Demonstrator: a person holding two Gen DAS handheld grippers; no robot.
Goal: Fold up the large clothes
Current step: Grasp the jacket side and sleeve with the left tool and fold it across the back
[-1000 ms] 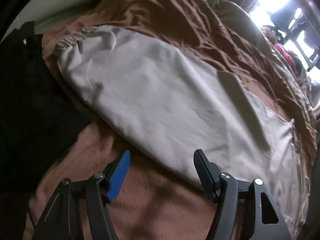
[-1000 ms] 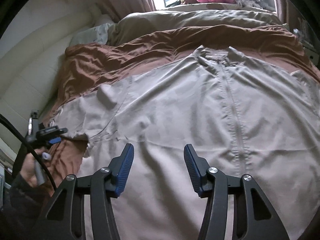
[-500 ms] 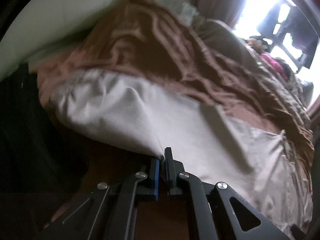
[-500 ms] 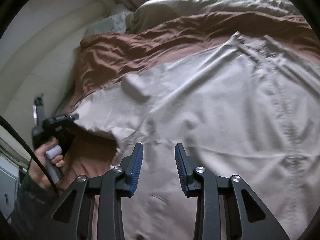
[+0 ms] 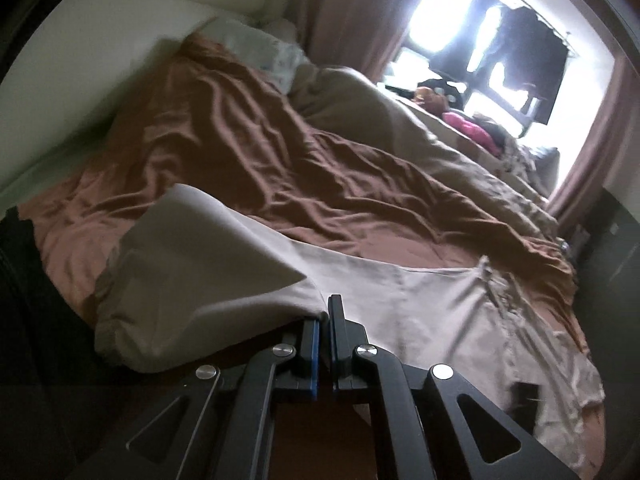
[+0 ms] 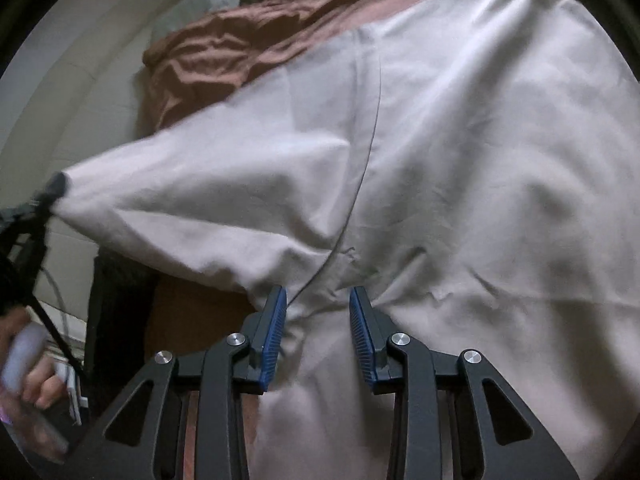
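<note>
A large beige jacket (image 6: 460,140) lies spread on a bed with a brown sheet (image 5: 240,160). My left gripper (image 5: 325,312) is shut on the lower edge of the jacket's sleeve (image 5: 192,264) and holds it lifted off the bed. In the right wrist view that sleeve (image 6: 200,200) stretches left to the left gripper (image 6: 52,188). My right gripper (image 6: 318,300) is partly open, with its jaws either side of a bunch of jacket fabric near the armpit seam. The jacket's zipper (image 5: 504,304) shows in the left wrist view.
A beige duvet (image 5: 400,128) and pillow (image 5: 260,52) lie at the bed's far side. A bright window (image 5: 480,40) with brown curtains is behind. A dark item (image 5: 24,300) sits at the bed's left edge. A padded headboard (image 6: 80,80) stands at left.
My left gripper shut on the sleeve edge and lifted it up. My right gripper moved in toward the armpit and narrowed around the fabric.
</note>
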